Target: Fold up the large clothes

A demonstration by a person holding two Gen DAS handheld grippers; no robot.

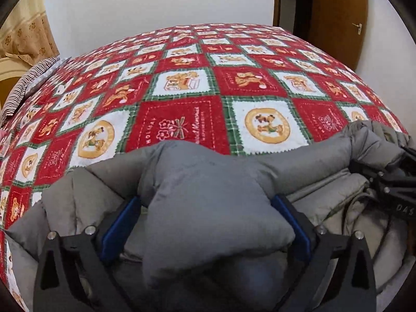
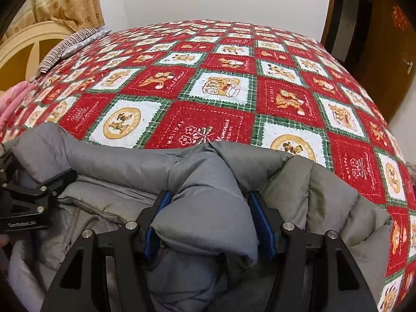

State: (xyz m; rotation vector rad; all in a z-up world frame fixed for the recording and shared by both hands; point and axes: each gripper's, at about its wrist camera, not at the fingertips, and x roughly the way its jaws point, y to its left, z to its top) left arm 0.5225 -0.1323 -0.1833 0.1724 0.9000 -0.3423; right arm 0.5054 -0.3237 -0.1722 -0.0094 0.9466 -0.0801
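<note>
A grey padded jacket (image 1: 213, 189) lies at the near edge of the bed, its top edge bunched into a roll. My left gripper (image 1: 208, 205) is shut on a thick fold of the jacket between its blue pads. My right gripper (image 2: 210, 202) is shut on another fold of the same jacket (image 2: 208, 208), to the right of the left one. The right gripper shows at the right edge of the left wrist view (image 1: 395, 179). The left gripper shows at the left edge of the right wrist view (image 2: 31, 195). The jacket's lower part is hidden under the grippers.
The bed carries a red, white and green checked blanket (image 1: 182, 98) with bear pictures. A striped pillow (image 1: 23, 88) and a cream headboard (image 2: 23, 44) are at the far left, a pink cloth (image 2: 10, 98) beside them. A brown door (image 1: 338, 20) stands at the right.
</note>
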